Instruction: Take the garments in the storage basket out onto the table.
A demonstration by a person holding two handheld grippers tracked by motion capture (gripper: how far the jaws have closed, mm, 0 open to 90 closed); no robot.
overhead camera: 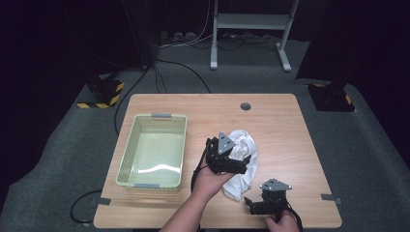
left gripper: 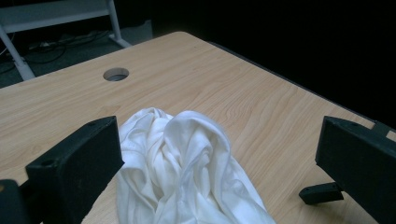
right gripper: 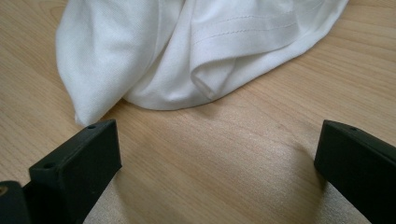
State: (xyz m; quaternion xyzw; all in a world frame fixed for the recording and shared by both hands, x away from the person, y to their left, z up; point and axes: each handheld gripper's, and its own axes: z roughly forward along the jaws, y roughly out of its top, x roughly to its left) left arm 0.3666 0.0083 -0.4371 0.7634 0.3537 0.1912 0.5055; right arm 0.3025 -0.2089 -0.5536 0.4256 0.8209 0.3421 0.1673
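A crumpled white cloth (overhead camera: 245,144) lies on the wooden table (overhead camera: 280,125), right of centre. My left gripper (overhead camera: 242,163) hovers over the cloth's left part, open, and in the left gripper view the cloth (left gripper: 187,158) bulges up between the spread jaws of my left gripper (left gripper: 219,140). My right gripper (overhead camera: 249,203) sits low near the table's front edge, just in front of the cloth's near end. It is open. In the right gripper view a hemmed fold of the cloth (right gripper: 187,51) lies beyond my right gripper (right gripper: 219,140), with bare wood between the jaws.
A pale green plastic basket (overhead camera: 126,150) stands on the table's left side with nothing in it. A cable hole (overhead camera: 245,106) marks the far edge. Beyond the table are a white metal stand (overhead camera: 249,21), floor cables and yellow-black striped bases (overhead camera: 101,94).
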